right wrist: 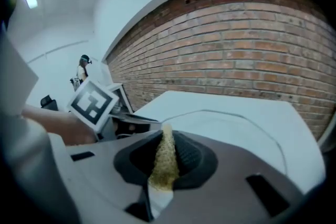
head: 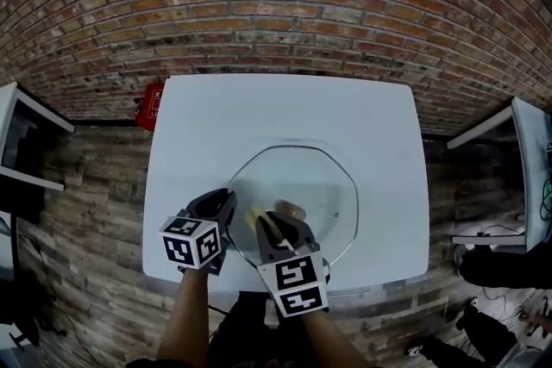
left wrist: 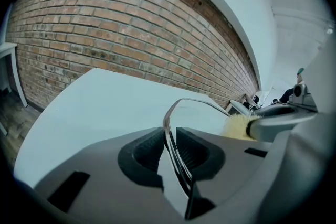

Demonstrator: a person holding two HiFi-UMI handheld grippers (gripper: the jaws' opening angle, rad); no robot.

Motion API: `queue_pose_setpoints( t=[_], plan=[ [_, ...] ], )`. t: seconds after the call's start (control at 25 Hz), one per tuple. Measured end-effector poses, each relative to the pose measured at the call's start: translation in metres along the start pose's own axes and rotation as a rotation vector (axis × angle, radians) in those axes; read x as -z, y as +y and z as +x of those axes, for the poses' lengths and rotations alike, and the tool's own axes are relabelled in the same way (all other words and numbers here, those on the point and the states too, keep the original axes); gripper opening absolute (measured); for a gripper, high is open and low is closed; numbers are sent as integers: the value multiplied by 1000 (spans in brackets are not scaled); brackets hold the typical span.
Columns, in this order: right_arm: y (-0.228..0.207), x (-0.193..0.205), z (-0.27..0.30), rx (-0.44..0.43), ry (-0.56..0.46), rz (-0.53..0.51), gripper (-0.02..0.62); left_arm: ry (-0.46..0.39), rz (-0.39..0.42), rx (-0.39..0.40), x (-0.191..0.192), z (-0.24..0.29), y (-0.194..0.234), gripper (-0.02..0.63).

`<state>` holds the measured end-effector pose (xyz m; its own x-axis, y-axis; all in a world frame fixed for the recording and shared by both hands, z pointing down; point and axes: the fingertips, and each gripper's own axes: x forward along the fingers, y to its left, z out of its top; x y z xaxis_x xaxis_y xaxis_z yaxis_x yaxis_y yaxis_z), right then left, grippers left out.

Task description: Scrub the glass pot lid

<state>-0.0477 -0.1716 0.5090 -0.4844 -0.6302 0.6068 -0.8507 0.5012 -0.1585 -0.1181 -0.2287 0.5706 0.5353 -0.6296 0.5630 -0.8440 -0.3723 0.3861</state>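
Observation:
A round glass pot lid (head: 297, 202) with a metal rim lies on the white table (head: 285, 116), its knob (head: 291, 210) near the middle. My left gripper (head: 226, 211) is shut on the lid's near-left rim; in the left gripper view the rim (left wrist: 176, 139) runs edge-on between the pads. My right gripper (head: 269, 226) is shut on a yellow scouring sponge (head: 259, 220), which rests over the lid just left of the knob. In the right gripper view the sponge (right wrist: 165, 157) stands pinched between the jaws, with the lid (right wrist: 226, 128) beyond. The sponge (left wrist: 239, 126) also shows in the left gripper view.
A brick wall (head: 276, 4) runs behind the table. A red object (head: 152, 106) sits on the floor at the table's far left corner. White furniture (head: 21, 142) stands at the left and another white table (head: 517, 177) at the right, over a wood-plank floor.

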Motion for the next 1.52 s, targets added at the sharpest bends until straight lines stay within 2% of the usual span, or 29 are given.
queue_pose_setpoints(
  t=[0.08,0.2,0.4,0.56,0.64,0.72,0.8,0.92,1.04,1.12,1.28,1.52],
  plan=[
    [25,5,10,-52,25,-22,61,0,2,4,-1,0,0,75],
    [20,16,17,-41,66,-49,61,-2,5,5,-1,1,0,75],
    [-44,38,-2,110,139,-39,61,-8,-1,3,0,0,1,75],
    [-109,61,-37,277,182,1,61,-8,-2,3,1,0,2,75],
    [-136,63,-59,351,167,39,61,-8,1,2,1,0,1,75],
    [-144,50,-72,379,121,53,61,-9,5,0,1,0,1,75],
    [-125,30,-70,332,66,33,61,-10,3,-2,2,0,2,75],
    [-63,5,-51,183,5,-12,61,-8,3,-3,2,-1,2,75],
    [3,1,-32,23,1,-29,61,-5,0,-1,2,-1,0,75],
    [36,8,-22,-53,18,-33,61,-5,-2,1,3,-2,-1,75],
    [58,28,-16,-91,65,-55,61,-9,0,6,3,-3,0,77],
    [25,53,-21,-12,122,-48,61,-14,-1,6,4,-3,1,76]
  ],
)
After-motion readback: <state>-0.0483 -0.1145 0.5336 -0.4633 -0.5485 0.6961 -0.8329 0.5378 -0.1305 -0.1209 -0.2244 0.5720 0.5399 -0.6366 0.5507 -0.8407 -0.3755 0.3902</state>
